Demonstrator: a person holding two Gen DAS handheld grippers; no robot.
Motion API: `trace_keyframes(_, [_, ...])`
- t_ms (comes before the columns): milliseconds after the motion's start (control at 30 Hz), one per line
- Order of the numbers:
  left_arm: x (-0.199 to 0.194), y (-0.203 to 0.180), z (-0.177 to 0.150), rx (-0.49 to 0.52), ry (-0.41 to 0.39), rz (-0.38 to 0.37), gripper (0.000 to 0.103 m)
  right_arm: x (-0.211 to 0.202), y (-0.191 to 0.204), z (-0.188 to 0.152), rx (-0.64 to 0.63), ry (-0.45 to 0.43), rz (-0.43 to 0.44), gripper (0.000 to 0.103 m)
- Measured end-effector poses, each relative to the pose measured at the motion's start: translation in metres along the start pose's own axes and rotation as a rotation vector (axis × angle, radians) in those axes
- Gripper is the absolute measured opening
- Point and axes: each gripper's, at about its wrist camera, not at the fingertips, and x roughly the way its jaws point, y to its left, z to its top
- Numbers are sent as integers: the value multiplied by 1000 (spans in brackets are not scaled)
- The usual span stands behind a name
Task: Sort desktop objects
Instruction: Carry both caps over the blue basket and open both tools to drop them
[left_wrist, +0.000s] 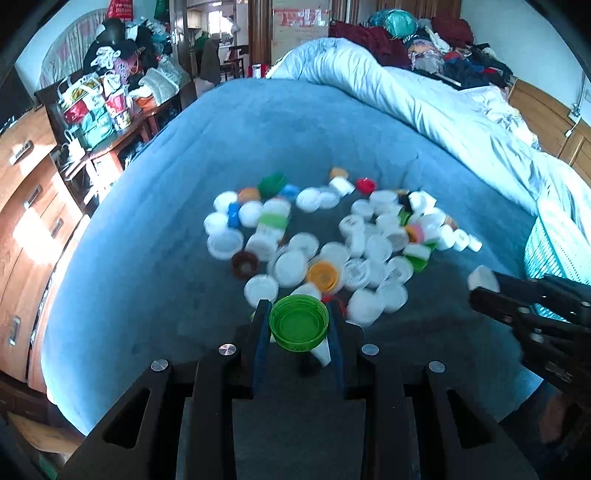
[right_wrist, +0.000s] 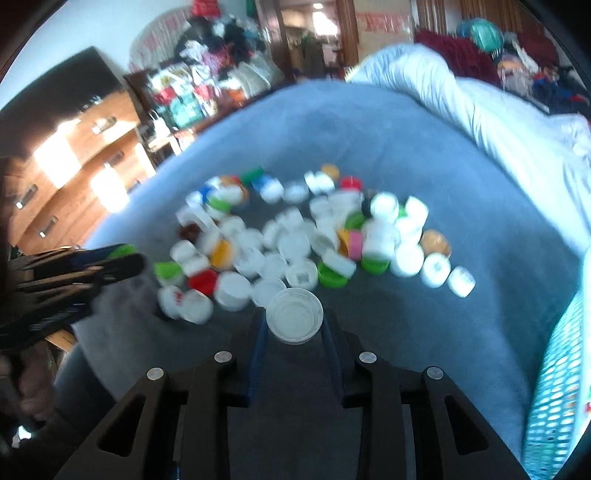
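On the left wrist view the left gripper (left_wrist: 299, 325) is clamped on a green cap (left_wrist: 299, 326), a round ribbed plastic lid turned hollow side toward the camera, held clear above the bed (left_wrist: 147, 229); a sliver of white plastic shows just under it. That same view catches the right gripper (left_wrist: 480, 290) coming in from the right edge with a white cap (left_wrist: 482, 278) pinched at its tips, something seen only side-on there. The right wrist view shows that white cap (right_wrist: 294, 315) face-on: a shallow round lid with concentric rings inside, squeezed between the two dark fingers of the right gripper (right_wrist: 294, 321), which grips it above the bed (right_wrist: 461, 332). Here the left gripper (right_wrist: 125, 258) appears at the left edge, blurred, with a bit of green at its tip. Both views show the pile of caps (left_wrist: 325, 236) spread on the blue-grey, soft, short-napped bed cover: mostly white discs, with green, orange, red, blue, brown and pink ones mixed in. Only the right wrist view shows much of the pale turquoise mesh basket (right_wrist: 554, 398) at the right edge, its wall pierced with small holes. A puffy quilted duvet (left_wrist: 424, 110) lies bunched along the far side of the bed.
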Motion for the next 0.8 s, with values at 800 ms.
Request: trace_keyframes(800, [-50,-164,65,252,-173,-96,25,-176,-82,14,108,-278,-212,32])
